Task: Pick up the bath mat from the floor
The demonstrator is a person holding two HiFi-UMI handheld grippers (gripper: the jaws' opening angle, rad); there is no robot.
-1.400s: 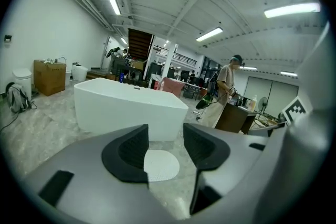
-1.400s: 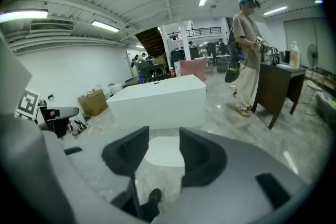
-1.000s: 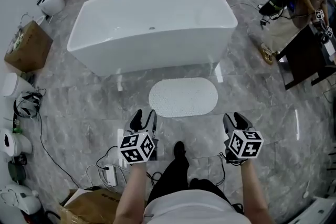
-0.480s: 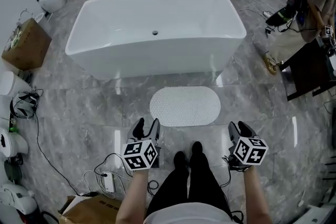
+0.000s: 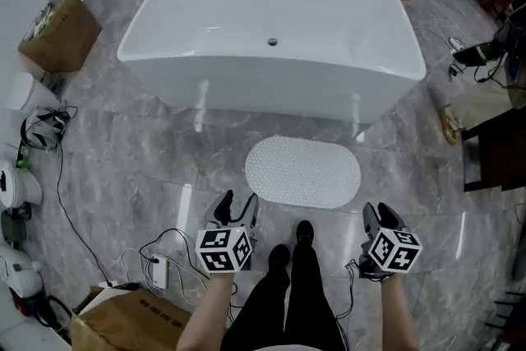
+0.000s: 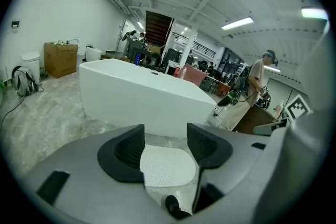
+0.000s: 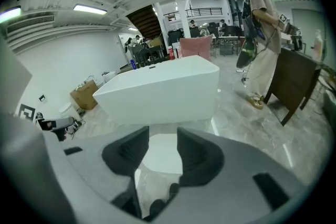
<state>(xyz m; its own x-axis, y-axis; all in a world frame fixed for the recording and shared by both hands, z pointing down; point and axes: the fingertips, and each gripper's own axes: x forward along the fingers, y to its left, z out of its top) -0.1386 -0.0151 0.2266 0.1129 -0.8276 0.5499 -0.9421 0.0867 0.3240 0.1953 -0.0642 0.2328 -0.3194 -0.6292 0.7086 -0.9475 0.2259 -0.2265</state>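
Observation:
The white oval bath mat (image 5: 302,172) lies flat on the grey marble floor in front of the white bathtub (image 5: 271,37). My left gripper (image 5: 237,205) hovers just short of the mat's near left edge; its jaws are opening and hold nothing. My right gripper (image 5: 376,214) stands open and empty off the mat's near right end. In the left gripper view the mat (image 6: 165,165) shows through the gap of the left gripper (image 6: 165,136). The right gripper view shows the mat (image 7: 160,153) beyond the right gripper (image 7: 163,136). The person's dark shoes stand between the grippers, close to the mat.
Cables and a power strip (image 5: 159,271) lie on the floor left of my left gripper. Cardboard boxes (image 5: 59,33) sit at the far left and near left. A dark table (image 5: 497,148) stands at the right. Another person (image 7: 262,34) stands beside it.
The person has stepped forward and both grippers have come nearer the mat's near edge. The tub and mat sit further right in view. The left jaws have spread a little.

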